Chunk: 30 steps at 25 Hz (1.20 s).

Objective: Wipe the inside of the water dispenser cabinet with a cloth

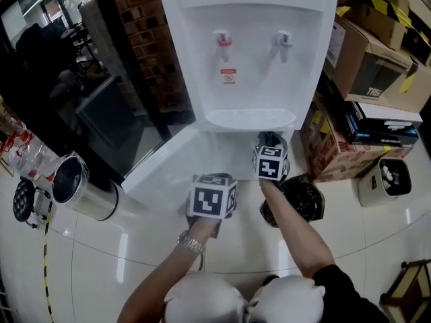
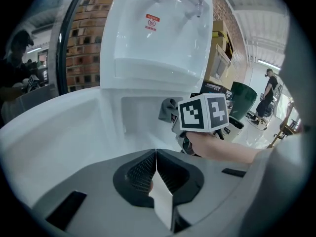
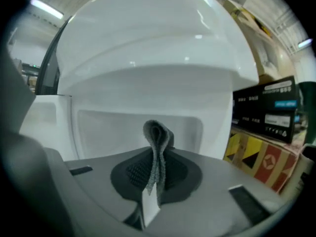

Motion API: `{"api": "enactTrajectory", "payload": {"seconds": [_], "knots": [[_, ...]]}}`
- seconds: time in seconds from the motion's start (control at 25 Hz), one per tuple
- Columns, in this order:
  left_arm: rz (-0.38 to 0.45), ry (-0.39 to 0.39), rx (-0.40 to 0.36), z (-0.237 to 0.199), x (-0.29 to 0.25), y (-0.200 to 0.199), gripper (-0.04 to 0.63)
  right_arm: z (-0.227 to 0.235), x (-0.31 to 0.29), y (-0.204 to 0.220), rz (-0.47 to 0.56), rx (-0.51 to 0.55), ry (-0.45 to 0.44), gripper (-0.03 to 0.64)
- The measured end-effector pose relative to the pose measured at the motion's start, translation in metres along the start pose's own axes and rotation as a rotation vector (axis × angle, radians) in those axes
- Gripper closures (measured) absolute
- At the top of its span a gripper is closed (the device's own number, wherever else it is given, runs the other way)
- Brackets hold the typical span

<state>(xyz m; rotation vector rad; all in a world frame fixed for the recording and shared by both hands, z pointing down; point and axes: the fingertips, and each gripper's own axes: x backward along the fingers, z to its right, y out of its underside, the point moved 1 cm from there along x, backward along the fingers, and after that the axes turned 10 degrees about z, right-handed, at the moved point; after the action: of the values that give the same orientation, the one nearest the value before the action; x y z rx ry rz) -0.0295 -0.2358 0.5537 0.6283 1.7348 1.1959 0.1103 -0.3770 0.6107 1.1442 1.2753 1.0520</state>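
Observation:
The white water dispenser (image 1: 249, 46) has a red and a blue tap, and its lower cabinet door (image 1: 161, 160) is swung open to the left. My right gripper (image 1: 271, 145) is at the cabinet opening, shut on a grey cloth (image 1: 269, 138). In the right gripper view the folded cloth (image 3: 157, 142) sticks up from the shut jaws (image 3: 155, 169), facing the white cabinet back wall (image 3: 113, 127). My left gripper (image 1: 214, 180) hovers by the open door, jaws shut and empty (image 2: 156, 154). The left gripper view shows the cloth (image 2: 168, 108) ahead of the right gripper's cube (image 2: 203, 112).
A steel cylinder bin (image 1: 81, 187) lies at the left. A black bag (image 1: 300, 197) sits beside the dispenser's right foot. Cardboard boxes (image 1: 377, 52) and a small white bin (image 1: 392, 178) crowd the right. A brick wall (image 1: 151, 39) stands behind.

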Motion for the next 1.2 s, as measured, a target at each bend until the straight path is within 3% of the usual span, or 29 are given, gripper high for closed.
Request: {"api": "enactTrajectory", "payload": {"seconds": [0.16, 0.48, 0.56, 0.68, 0.84, 1.04, 1.2], "knots": [[-0.003, 0.003, 0.01, 0.002, 0.0, 0.007, 0.594, 0.019, 0.0, 0.012, -0.053, 0.001, 0.073, 0.598], [-0.007, 0.01, 0.007, 0.004, 0.005, 0.005, 0.594, 0.023, 0.001, 0.103, -0.286, -0.098, 0.022, 0.598], [-0.005, 0.012, 0.009, 0.004, 0.005, 0.005, 0.594, 0.018, 0.0, 0.098, -0.27, -0.107, -0.014, 0.598], [0.006, 0.009, 0.01, 0.001, 0.003, 0.001, 0.594, 0.005, -0.008, 0.044, -0.132, -0.069, -0.055, 0.598], [-0.002, 0.008, 0.035, 0.004, 0.005, 0.009, 0.594, 0.019, -0.006, 0.011, -0.014, 0.021, 0.014, 0.598], [-0.011, 0.011, 0.044, 0.0, 0.006, 0.013, 0.594, 0.022, -0.006, 0.067, -0.161, 0.012, 0.023, 0.598], [0.005, 0.011, 0.044, -0.002, 0.005, 0.008, 0.594, 0.013, -0.005, 0.104, -0.261, -0.101, -0.029, 0.598]]}}
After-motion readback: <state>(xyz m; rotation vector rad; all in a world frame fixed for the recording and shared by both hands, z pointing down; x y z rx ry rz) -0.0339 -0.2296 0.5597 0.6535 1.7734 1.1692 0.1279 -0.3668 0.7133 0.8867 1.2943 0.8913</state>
